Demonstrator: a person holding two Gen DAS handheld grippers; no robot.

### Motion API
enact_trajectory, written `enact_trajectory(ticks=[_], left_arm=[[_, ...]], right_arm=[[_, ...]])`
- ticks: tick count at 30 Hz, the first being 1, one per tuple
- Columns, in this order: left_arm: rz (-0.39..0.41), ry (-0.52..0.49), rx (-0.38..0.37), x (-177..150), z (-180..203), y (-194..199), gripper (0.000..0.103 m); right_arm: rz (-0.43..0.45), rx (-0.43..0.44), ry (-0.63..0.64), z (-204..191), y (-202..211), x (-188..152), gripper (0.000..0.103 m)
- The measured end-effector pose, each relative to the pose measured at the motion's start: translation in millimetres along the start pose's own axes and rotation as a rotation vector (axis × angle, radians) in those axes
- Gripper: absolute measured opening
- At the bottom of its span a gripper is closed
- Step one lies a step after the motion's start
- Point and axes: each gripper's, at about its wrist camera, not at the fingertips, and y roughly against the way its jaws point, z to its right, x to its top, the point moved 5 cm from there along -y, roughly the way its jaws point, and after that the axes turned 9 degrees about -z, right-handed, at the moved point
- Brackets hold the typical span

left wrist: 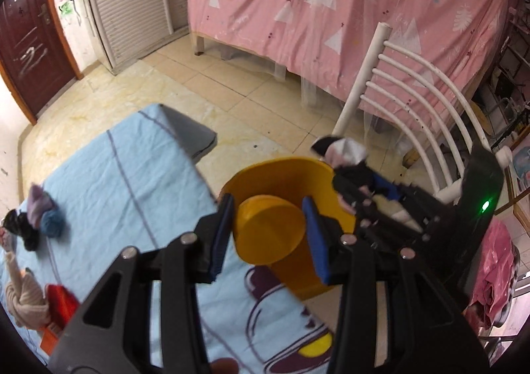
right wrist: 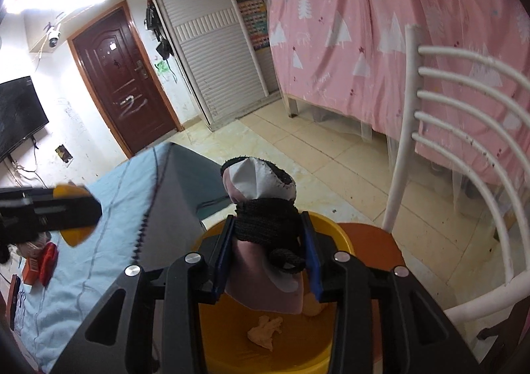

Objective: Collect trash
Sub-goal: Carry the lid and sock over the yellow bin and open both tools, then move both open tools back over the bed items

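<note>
Right hand-held gripper (right wrist: 268, 258) around sock (right wrist: 261, 195)

Blue-sheeted table (left wrist: 132, 175) w/ sock balls (left wrist: 43, 215)

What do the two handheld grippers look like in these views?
Both are alike: the left gripper and the right gripper have black plastic linkage arms with silver round pivot pins and flat blue pads on the fingers. A green light glows on the right gripper's black body in the left wrist view.
</note>
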Motion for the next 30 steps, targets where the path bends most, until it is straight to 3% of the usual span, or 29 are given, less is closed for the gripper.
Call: enact_trajectory(ticks=[1, 4, 5, 17, 30], left_arm=[[-0.005, 0.004, -0.005, 3.0, 1.3, -2.9, 0.041], [-0.006, 0.013, -0.017, 6.7, 2.0, -6.5, 0.061], [-0.005, 0.015, -0.019, 6.8, 1.7, -6.6, 0.062], [0.019, 0.047, -0.025, -8.4, -18.7, 12.5, 0.062], [0.108, 0.136, 0.000, -33.5, -85.3, 69.7, 0.062]], right_arm=[[-0.004, 0.001, -0.002, 0.9, -1.1, -0.5, 0.039], [-0.006, -0.001, -0.001, 1.3, -2.0, -3.0, 0.057], [-0.005, 0.001, 0.002, 0.8, -1.7, -3.6, 0.061], [0.029, 0.017, 0.063, -26.1, 15.2, 0.5, 0.062], [0.066, 0.078, 0.205, -109.1, 38.6, 1.6, 0.063]])
